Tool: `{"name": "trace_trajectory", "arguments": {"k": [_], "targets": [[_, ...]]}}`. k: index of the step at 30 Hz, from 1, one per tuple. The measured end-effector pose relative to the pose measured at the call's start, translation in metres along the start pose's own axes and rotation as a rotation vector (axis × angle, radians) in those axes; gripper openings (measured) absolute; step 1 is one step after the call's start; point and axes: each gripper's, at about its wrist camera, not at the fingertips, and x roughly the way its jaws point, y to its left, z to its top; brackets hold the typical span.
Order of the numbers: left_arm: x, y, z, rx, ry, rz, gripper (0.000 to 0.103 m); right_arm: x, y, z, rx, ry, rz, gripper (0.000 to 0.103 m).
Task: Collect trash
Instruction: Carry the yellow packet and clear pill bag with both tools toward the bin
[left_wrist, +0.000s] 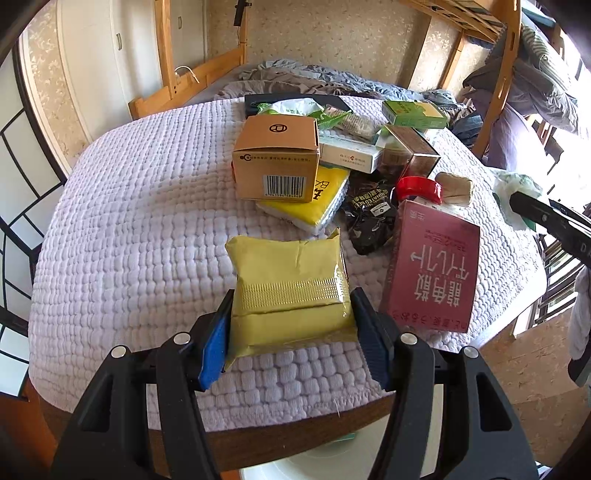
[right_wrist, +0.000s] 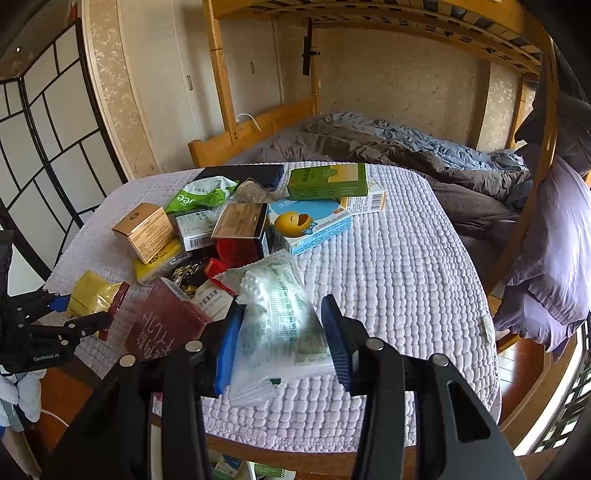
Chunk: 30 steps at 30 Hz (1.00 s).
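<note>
I've got the left tool (left_wrist: 291, 325) clamped on the yellow packet (left_wrist: 288, 284) at the counter (left_wrist: 129, 221) near edge, right tool (right_wrist: 280, 339) clamped on the clear wrapper (right_wrist: 273, 317); both packets' long axes run straight ahead between the pads, pile beyond

— What is staying hidden on the left wrist view?

— The yellow packet (left_wrist: 288, 295) is covering its own near edge behind the finger pads (left_wrist: 212, 350), and the brown box (left_wrist: 277, 158) is hiding most of the yellow tissue pack (left_wrist: 314, 201).

— And on the right?

— The clear wrapper (right_wrist: 277, 325) is blurring; its print is too smeared to read. The maroon box (right_wrist: 162, 321) is being cut off by the near finger.
</note>
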Motion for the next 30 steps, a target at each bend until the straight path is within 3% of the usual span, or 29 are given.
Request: {"name": "trace_trajectory", "arguments": {"k": [30], "targets": [[-0.033,-0.012,-0.035,-0.001,-0.004,0.015,0.062,-0.03,0.054,-0.058,-0.041,0.07,0.111,0.042]]}}
